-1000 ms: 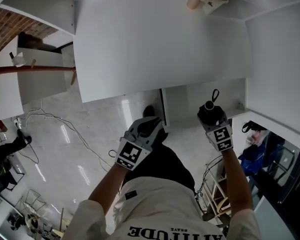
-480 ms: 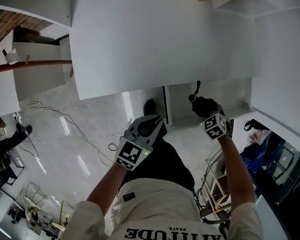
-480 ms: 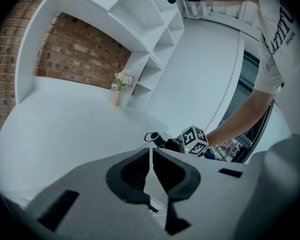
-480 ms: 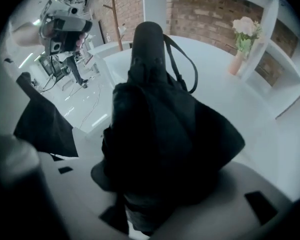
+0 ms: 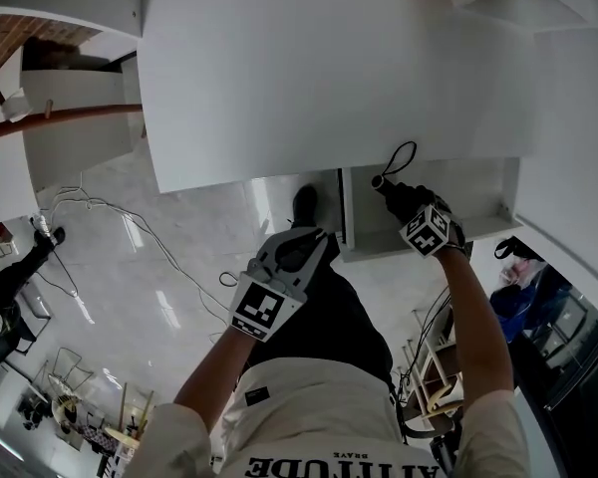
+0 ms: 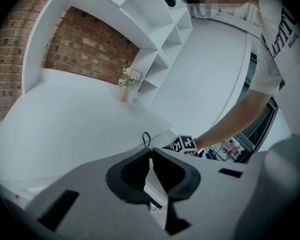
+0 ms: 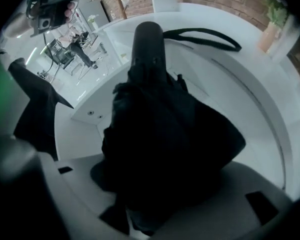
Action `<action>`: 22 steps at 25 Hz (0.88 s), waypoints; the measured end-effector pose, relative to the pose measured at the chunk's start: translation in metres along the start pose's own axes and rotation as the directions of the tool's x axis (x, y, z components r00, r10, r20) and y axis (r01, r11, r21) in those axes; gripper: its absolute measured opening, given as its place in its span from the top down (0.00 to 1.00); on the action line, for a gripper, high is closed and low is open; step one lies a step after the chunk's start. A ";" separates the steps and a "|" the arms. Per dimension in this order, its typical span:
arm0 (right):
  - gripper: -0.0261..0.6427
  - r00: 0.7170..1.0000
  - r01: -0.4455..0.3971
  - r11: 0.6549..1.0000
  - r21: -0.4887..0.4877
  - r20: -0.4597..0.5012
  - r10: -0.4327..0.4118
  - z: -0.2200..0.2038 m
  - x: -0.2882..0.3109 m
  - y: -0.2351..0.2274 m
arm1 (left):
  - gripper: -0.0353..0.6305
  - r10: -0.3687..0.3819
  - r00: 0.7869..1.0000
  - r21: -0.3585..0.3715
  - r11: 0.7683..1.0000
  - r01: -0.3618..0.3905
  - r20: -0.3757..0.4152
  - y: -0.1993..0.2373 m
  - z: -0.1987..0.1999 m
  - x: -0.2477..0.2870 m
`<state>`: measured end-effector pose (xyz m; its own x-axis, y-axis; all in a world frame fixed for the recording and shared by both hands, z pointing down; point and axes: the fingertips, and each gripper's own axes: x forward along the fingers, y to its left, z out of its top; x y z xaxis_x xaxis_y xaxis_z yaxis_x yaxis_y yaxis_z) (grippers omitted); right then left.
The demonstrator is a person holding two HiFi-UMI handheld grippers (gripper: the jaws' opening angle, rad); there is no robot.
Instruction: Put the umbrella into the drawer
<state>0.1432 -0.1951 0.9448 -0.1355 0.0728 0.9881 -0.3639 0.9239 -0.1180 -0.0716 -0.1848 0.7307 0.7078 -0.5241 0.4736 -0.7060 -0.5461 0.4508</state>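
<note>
A black folded umbrella is held in my right gripper, which is shut on its bundled canopy. Its handle and wrist loop stick out ahead of the jaws. It hangs over the open white drawer under the tabletop edge, and the drawer floor shows pale beneath it. My left gripper stays left of the drawer, over the floor. Its jaws meet at the tips with nothing between them. The loop and the right gripper's marker cube show just beyond them.
The wide white tabletop overhangs the drawer's back. A vase of flowers stands at its far corner beside white shelves. Cables trail over the glossy floor at left. A wooden rack stands low at right.
My right gripper has sunk with the umbrella, from in front of the drawer to over its opening, and has tipped downward. The left gripper has dropped a little.
</note>
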 end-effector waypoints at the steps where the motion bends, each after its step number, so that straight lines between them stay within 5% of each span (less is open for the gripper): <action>1: 0.58 1.000 -0.012 1.000 -0.006 -0.017 0.012 -0.001 0.006 0.001 | 0.89 0.002 1.000 -0.004 1.000 -0.002 -0.002 0.003 -0.001 0.000; 11: 0.58 0.989 -0.034 0.996 -0.083 -0.149 0.022 -0.015 0.041 -0.009 | 0.89 0.024 1.000 -0.030 0.999 -0.025 -0.016 0.024 -0.008 0.001; 22: 0.53 1.000 -0.016 1.000 0.027 -0.018 0.017 0.001 0.006 -0.018 | 0.89 -0.011 1.000 -0.026 1.000 0.011 -0.015 0.018 0.003 0.010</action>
<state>0.1483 -0.2113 0.9530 -0.1249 0.0949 0.9876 -0.3861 0.9123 -0.1365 -0.0767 -0.2016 0.7413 0.7152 -0.5079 0.4801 -0.6987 -0.5348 0.4751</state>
